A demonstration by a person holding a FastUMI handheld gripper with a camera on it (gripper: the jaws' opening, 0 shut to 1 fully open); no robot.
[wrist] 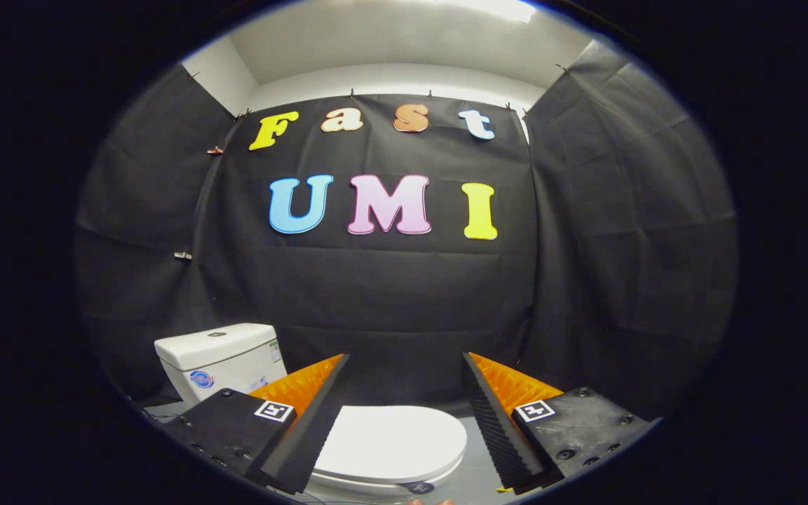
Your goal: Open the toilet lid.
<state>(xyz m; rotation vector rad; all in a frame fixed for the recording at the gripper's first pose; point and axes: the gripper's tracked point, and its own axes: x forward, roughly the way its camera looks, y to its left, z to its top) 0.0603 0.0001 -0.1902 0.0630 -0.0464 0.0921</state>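
**Lid down, tongs wide and empty above it**

My gripper (405,421) stands spread wide, both fingers (306,435) apart with nothing between them but air; it holds nothing and touches nothing. The lid (393,442) lies shut and flat on the bowl, below and just ahead of the fingertips, showing in the gap between them; the tank (218,358) stands at about ten o'clock from the lid, beyond my left finger, so I judge the hinge sits on that side and the free edge swings round towards four o'clock.

I take the lid for stiff moulded plastic, smooth and glossy, so likely slippery under a pad; light enough to lift, I think, yet it will turn only about its hinge and may drop back if let go before it leans past upright. The best hold, to my mind, is the thin overhanging rim at the free end, far from the hinge, one finger under and one over; whether there is lip enough to get under I cannot tell from here.

Room looks generous; the cloth wall (404,308) hangs well beyond at twelve o'clock, and bare floor (477,484) lies just beside the bowl at five o'clock. The tank is the one hard stop the rising lid will meet.
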